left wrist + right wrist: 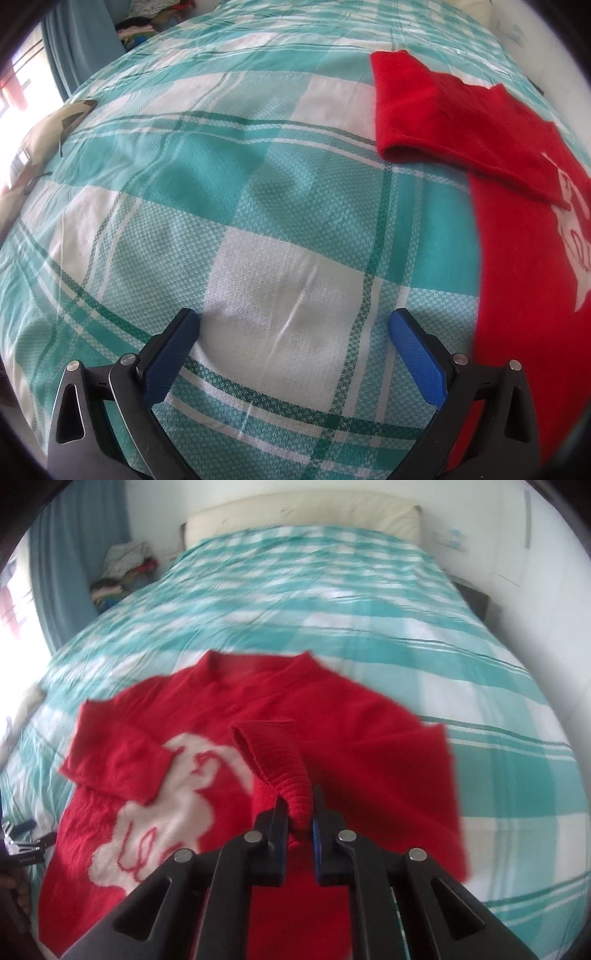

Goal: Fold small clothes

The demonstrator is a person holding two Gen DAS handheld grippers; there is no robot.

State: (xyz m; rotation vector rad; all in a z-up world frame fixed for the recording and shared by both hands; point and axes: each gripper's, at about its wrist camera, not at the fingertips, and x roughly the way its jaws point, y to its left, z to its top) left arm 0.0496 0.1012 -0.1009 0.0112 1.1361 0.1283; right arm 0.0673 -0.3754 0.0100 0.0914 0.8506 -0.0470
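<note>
Pinching sleeve, bed open on left

Left gripper fingers wide, nothing between, over bare checked sheet; open room leftward. Red sweater flat mid-bed, white motif, left sleeve folded across. Right gripper clamped on right sleeve, lifted.

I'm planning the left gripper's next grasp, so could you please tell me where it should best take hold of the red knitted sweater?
Probably the cuff end of the folded-in sleeve of the red knitted sweater, approached from the bare checked bedsheet side: that raised edge faces the open left gripper.
</note>
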